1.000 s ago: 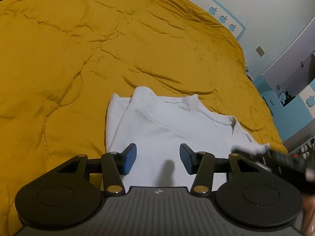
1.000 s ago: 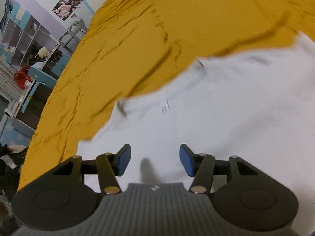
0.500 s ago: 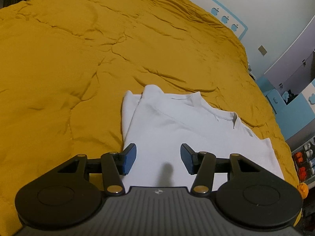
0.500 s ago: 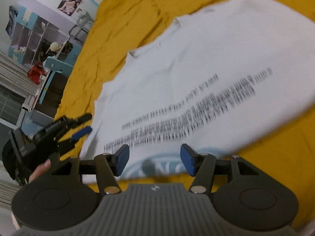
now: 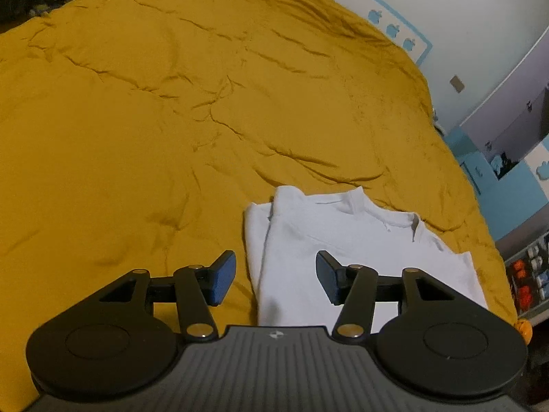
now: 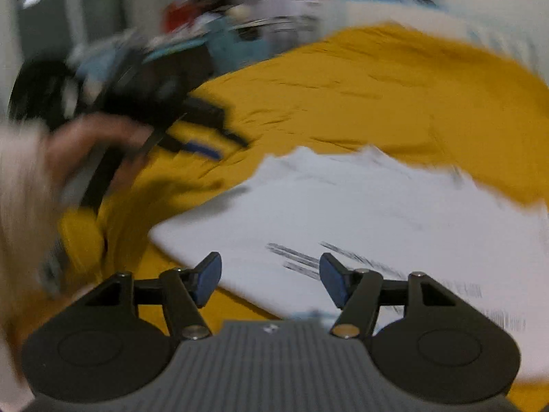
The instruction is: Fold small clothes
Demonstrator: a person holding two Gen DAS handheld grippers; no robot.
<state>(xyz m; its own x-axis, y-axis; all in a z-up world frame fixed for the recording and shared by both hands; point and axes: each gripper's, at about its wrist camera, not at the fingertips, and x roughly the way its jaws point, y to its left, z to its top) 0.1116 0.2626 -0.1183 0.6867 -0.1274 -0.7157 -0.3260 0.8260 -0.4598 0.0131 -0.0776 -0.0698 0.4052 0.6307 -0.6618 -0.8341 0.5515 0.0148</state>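
A white shirt (image 5: 343,250) is laid flat on the yellow quilt (image 5: 154,120) of a bed, collar away from the left gripper (image 5: 276,276), with one side already turned in so that a doubled edge is seen along its left flank. It is probably spread this way so that each further fold can be pressed against a broad, soft surface.

The left gripper is held low over the shirt's near left edge, its fingers (image 5: 223,276) apart and nothing between them; one finger is seen over quilt, the other over cloth, so the folded edge lies between them. No contact with the cloth can be confirmed.

In the blurred right wrist view, the right gripper (image 6: 271,279) is also held with fingers apart and empty, over a near corner of the shirt (image 6: 360,206), where black print is seen on the fabric. The left gripper (image 6: 202,144) is seen there too, gripped by the person's hand (image 6: 85,144), clear of the shirt over the quilt.

The shirt is judged part-folded, and a fresh grasp on an edge seems to be the step in hand.
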